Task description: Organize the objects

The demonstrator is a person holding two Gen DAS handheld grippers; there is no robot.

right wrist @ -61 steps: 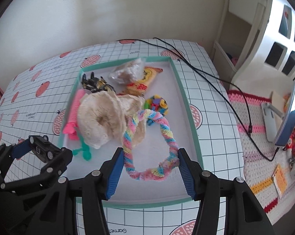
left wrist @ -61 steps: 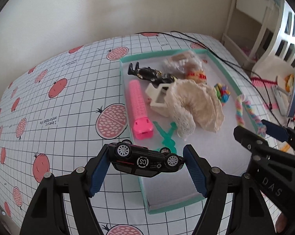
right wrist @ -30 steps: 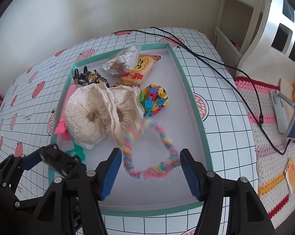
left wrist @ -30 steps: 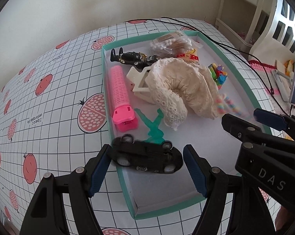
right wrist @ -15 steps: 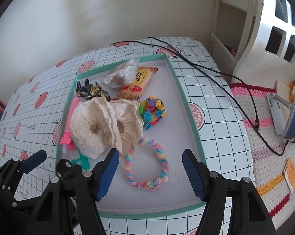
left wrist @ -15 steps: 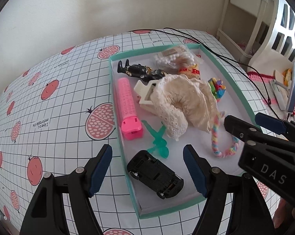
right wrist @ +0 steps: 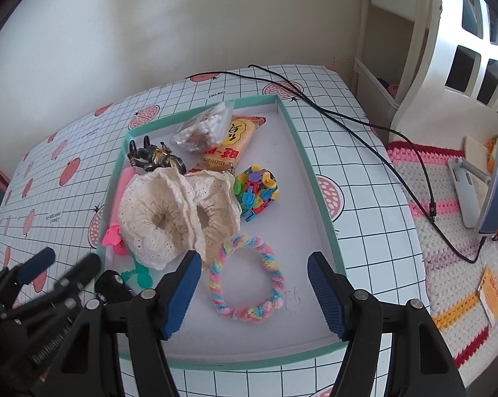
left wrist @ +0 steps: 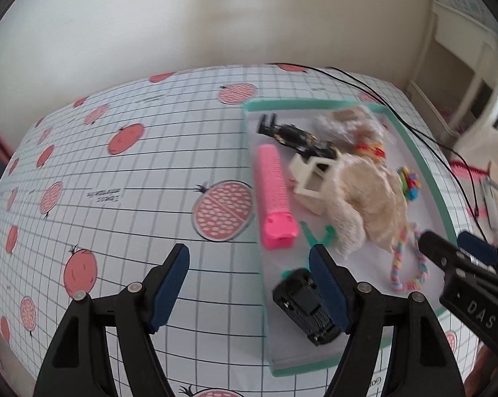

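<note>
Both tools are empty now, jaws spread wide on the left gripper (left wrist: 249, 273) and the right gripper (right wrist: 253, 283). The black toy car (left wrist: 305, 307) lies on its side in the near corner of the teal-rimmed tray (right wrist: 318, 178), and the pastel braided ring (right wrist: 245, 279) rests flat on the tray floor below the right gripper; everything is gathered in one box, which looks like the point of the tidying. The left wrist view shows bare pomegranate-print tabletop (left wrist: 133, 182) beside the tray. The right wrist view shows the snack packet (right wrist: 230, 144) and colourful clip cluster (right wrist: 255, 192) clearly.
</note>
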